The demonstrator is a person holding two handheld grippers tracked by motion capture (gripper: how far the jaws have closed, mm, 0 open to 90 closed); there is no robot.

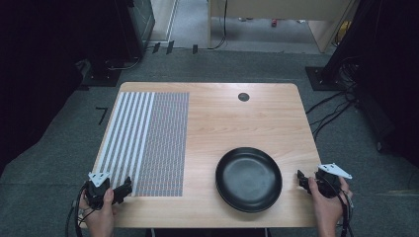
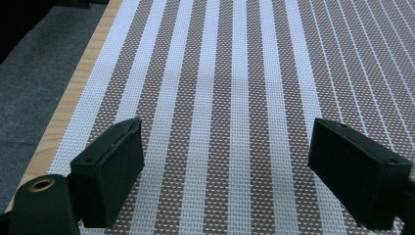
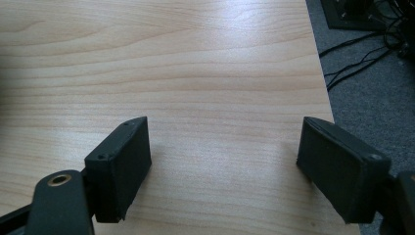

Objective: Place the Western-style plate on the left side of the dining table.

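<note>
Meanwhile, the left tool [image 1: 122, 190] is hovering with jaws spread over the striped mat [image 1: 148, 138], and the right tool [image 1: 302, 178] is gaping empty beside the black plate [image 1: 248, 178] on the table [image 1: 237, 118].

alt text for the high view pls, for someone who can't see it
A person's two hands each hold an open two-jaw gripper at the near edge of a wooden table: the left gripper over the corner of a striped woven placemat, the right gripper beside an empty black plate. Grey carpet and cables surround the table.
</note>
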